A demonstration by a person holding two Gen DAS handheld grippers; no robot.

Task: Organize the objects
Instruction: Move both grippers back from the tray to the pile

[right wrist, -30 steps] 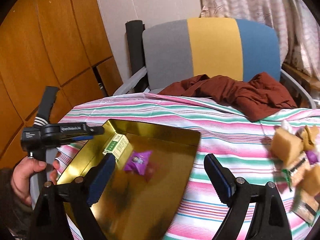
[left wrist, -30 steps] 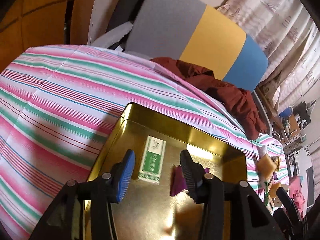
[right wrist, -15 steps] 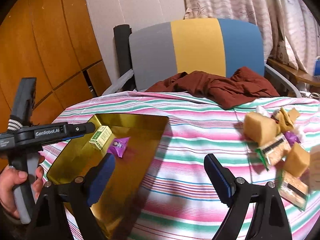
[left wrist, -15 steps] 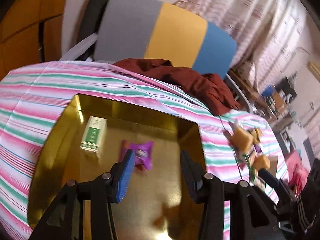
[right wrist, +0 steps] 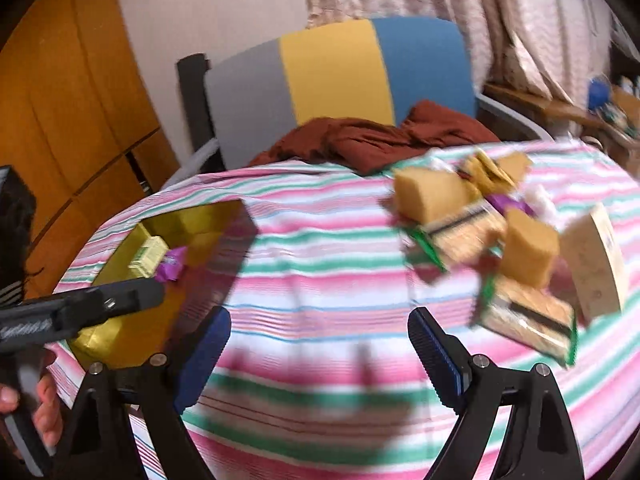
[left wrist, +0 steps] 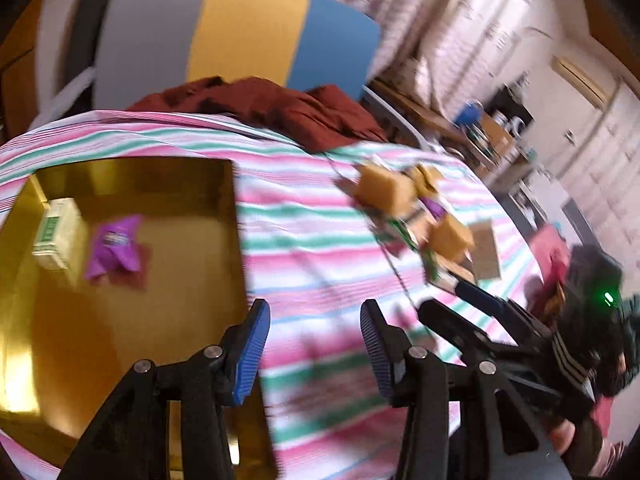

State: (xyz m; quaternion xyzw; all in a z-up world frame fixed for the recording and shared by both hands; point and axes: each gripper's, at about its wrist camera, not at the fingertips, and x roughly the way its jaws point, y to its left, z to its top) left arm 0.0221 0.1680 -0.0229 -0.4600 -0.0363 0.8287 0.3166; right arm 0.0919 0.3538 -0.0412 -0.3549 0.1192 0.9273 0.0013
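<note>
A gold tray (left wrist: 120, 168) lies on the striped tablecloth and holds a small green-and-white box (left wrist: 56, 236) and a purple wrapped sweet (left wrist: 114, 248). My left gripper (left wrist: 314, 320) hovers open over the cloth just right of the tray, with nothing between its fingers. To the right lies a pile of snacks: yellow cake blocks (right wrist: 428, 196), wrapped cracker packs (right wrist: 528, 316) and a cream card (right wrist: 600, 264). My right gripper (right wrist: 320, 320) stands wide open over bare cloth left of that pile, holding nothing. The tray (right wrist: 120, 336) also shows at the left of the right wrist view.
A chair with a grey, yellow and blue back (right wrist: 340, 76) stands behind the round table, with a rust-brown cloth (right wrist: 368, 140) draped onto the table's far edge. Wooden panels (right wrist: 60, 120) are at left, curtains and cluttered shelves at right. A hand (right wrist: 44, 404) grips the left tool.
Both grippers have swung to the right, away from the tray and toward the snack pile. The left one has left the tray for the striped cloth. Neither jaw opening has changed.
</note>
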